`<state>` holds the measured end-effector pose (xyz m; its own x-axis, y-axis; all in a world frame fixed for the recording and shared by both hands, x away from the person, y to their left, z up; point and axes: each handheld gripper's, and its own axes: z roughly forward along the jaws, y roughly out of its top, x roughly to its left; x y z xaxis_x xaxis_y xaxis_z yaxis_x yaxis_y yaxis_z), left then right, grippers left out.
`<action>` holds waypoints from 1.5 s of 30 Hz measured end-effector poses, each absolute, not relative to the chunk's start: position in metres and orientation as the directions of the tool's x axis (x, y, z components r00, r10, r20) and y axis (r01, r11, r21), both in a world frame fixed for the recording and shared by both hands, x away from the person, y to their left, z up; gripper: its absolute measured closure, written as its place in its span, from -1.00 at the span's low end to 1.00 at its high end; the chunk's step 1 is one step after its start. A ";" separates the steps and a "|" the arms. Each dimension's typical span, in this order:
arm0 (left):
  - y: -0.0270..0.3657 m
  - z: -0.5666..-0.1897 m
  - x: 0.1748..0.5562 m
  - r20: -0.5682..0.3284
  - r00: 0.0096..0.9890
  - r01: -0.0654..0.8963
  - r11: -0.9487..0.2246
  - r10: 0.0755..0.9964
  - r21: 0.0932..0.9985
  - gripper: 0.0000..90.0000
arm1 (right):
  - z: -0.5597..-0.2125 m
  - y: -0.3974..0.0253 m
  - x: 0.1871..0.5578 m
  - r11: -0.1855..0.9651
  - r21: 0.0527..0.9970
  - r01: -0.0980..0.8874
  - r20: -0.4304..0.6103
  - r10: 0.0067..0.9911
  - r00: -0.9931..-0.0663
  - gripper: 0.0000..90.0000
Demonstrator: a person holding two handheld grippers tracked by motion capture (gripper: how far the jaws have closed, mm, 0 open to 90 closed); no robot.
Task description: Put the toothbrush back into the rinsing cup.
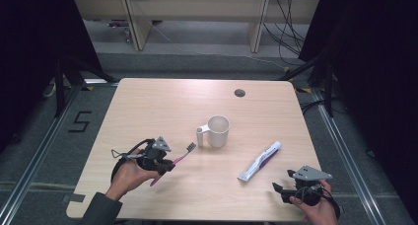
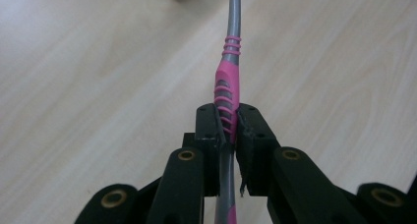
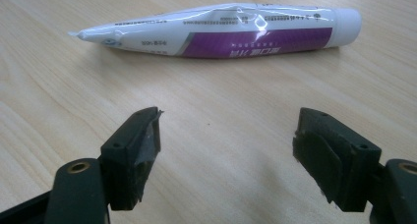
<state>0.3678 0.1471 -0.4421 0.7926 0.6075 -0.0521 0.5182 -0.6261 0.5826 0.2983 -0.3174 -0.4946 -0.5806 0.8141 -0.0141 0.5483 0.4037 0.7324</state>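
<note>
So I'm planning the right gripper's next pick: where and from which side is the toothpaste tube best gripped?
Probably across the middle of the toothpaste tube, coming down from above. It lies flat on the table, crosswise ahead of the open right gripper, so the jaws could straddle its narrow width. The body looks soft and dented, the crimped end thin, the cap end round, so mid-body seems safest.

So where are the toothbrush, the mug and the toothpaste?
toothbrush [image 2: 226, 89]: left gripper view, pink grip of the handle.
mug [image 1: 218, 131]: high view, white side wall.
toothpaste [image 3: 255, 41]: right gripper view, purple band on the tube.
</note>
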 end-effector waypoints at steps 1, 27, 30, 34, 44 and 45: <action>0.148 -0.441 0.368 -0.043 0.780 0.513 -0.599 0.624 0.615 0.78 | -0.495 -0.318 0.298 0.406 0.732 0.547 -0.018 0.814 -0.580 -0.41; 0.125 -0.424 0.378 -0.059 0.656 0.308 -0.196 0.752 0.931 0.78 | -0.495 -0.319 0.299 0.408 0.733 0.544 -0.023 0.814 -0.580 -0.41; 0.121 -0.424 0.381 -0.052 0.652 0.289 -0.184 0.756 0.939 0.78 | -0.496 -0.319 0.299 0.408 0.735 0.542 -0.024 0.813 -0.581 -0.41; 0.115 -0.423 0.390 -0.065 0.635 0.265 -0.139 0.770 0.954 0.78 | -0.496 -0.318 0.299 0.397 0.730 0.557 -0.011 0.821 -0.571 -0.41; 0.104 -0.415 0.403 -0.073 0.624 0.214 -0.081 0.778 0.974 0.78 | -0.497 -0.321 0.301 0.419 0.738 0.529 -0.040 0.810 -0.585 -0.41; 0.103 -0.414 0.404 -0.075 0.626 0.207 -0.073 0.776 0.976 0.78 | -0.497 -0.322 0.301 0.418 0.737 0.531 -0.041 0.811 -0.583 -0.41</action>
